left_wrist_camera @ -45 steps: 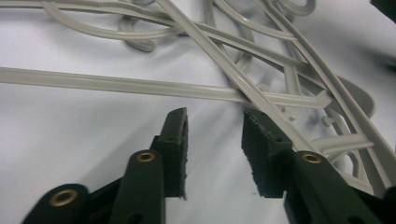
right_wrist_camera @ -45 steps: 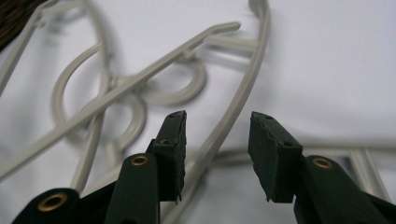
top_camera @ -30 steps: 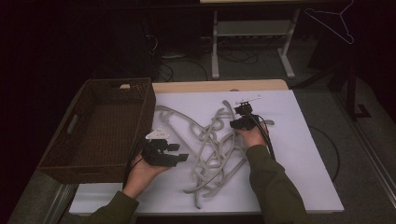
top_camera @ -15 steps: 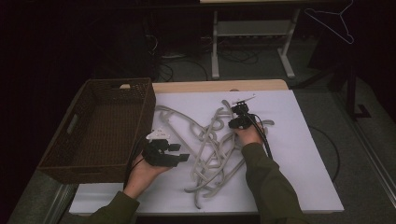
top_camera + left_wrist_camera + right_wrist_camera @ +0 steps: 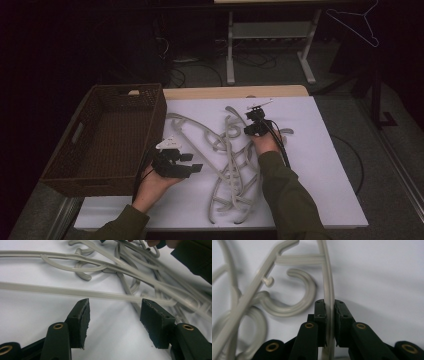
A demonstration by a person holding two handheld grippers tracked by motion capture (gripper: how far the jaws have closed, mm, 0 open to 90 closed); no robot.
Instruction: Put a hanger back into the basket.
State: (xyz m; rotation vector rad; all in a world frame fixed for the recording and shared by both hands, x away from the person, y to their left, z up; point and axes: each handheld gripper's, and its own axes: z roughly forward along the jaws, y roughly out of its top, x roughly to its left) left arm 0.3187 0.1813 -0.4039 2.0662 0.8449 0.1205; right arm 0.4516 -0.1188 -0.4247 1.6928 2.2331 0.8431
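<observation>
Two hand-held grippers over a tangle of grey plastic hangers on a white-covered table.

At centre right of the high view, the right gripper (image 5: 254, 123) (image 5: 329, 307) has just been closing, and its pads now pinch a thin curved hanger bar (image 5: 329, 290) that runs up between them. At lower left of the pile, the left gripper (image 5: 187, 164) (image 5: 113, 315) is spread about halfway, nothing between its pads, with a long hanger arm (image 5: 62, 291) lying just beyond the tips. The hanger pile (image 5: 230, 160) lies mid-table (image 5: 330, 165); a brown wicker basket (image 5: 75, 135) stands at the left edge.
</observation>
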